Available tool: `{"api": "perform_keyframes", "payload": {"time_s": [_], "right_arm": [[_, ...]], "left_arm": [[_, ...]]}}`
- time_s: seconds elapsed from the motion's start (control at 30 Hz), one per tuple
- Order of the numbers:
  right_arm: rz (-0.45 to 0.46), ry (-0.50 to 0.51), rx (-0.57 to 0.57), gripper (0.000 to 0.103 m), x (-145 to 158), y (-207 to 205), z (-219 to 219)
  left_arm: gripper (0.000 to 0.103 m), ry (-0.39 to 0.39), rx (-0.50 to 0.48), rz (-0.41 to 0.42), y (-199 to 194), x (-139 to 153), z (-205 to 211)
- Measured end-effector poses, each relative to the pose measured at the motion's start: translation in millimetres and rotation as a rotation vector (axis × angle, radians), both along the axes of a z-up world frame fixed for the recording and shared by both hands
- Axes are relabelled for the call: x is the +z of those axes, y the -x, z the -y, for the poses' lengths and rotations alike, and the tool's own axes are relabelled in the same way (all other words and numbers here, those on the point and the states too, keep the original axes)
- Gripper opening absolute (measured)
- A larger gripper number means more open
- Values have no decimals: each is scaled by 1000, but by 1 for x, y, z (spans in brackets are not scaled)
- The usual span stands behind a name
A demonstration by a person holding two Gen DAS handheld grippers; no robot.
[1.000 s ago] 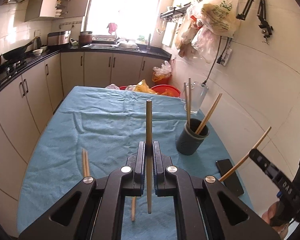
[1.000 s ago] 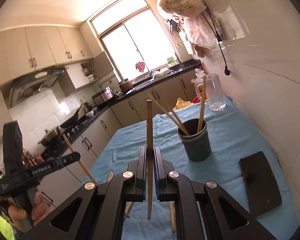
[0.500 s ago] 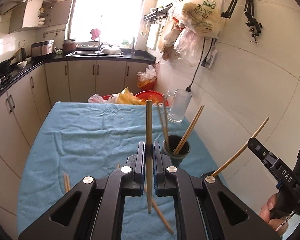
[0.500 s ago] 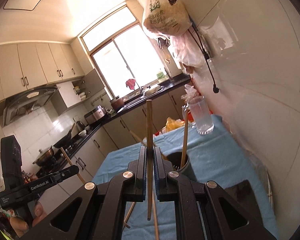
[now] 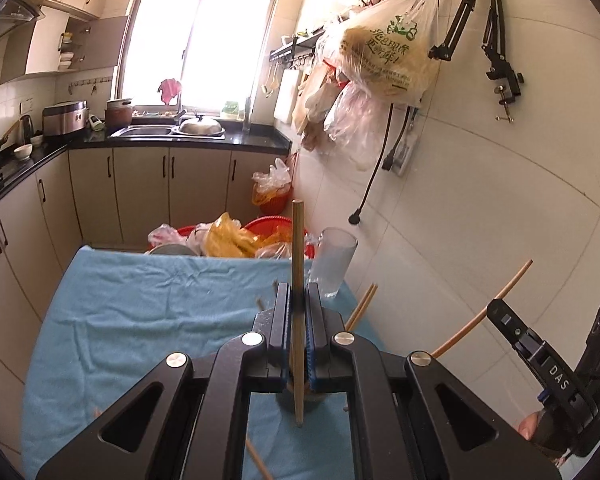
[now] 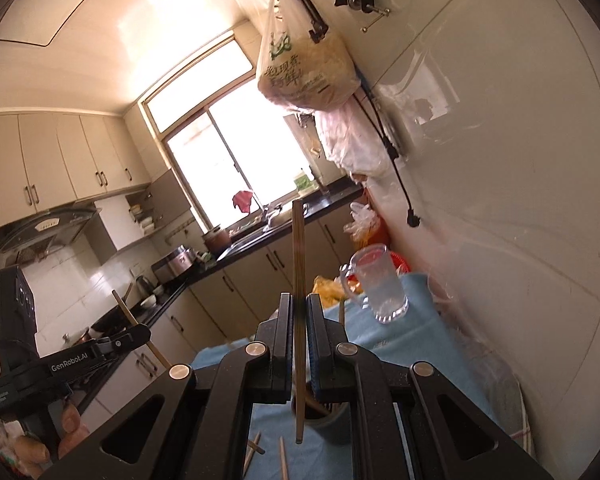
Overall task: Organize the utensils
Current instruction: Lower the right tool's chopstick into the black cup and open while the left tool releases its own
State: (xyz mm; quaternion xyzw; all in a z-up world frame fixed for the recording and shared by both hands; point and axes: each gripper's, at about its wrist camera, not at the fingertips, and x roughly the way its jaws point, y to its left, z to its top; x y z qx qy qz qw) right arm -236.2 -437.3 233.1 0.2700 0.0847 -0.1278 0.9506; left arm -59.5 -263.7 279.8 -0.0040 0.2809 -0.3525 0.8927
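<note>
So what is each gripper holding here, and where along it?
Left gripper clamps one chopstick around mid-length, ends protruding both ways. Right gripper likewise grips its own chopstick mid-shaft.

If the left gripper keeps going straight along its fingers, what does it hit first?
Likely the dark utensil cup, showing just beyond and below the left gripper, which is clamped on a chopstick. Depth is hard to judge; if it passes above the cup, the clear glass is next.
</note>
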Motion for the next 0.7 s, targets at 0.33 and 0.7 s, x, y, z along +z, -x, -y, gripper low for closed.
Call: {"api": "perform_keyframes", "payload": {"time_s": [0.33, 0.7], "right_arm": [[-32, 1, -34, 7, -3, -41, 26], [-168, -65, 3, 7, -53, -81, 39]], "left_arm": [[6, 12, 11, -43, -39, -20, 33], [6, -57, 5, -124, -64, -68, 41]]}}
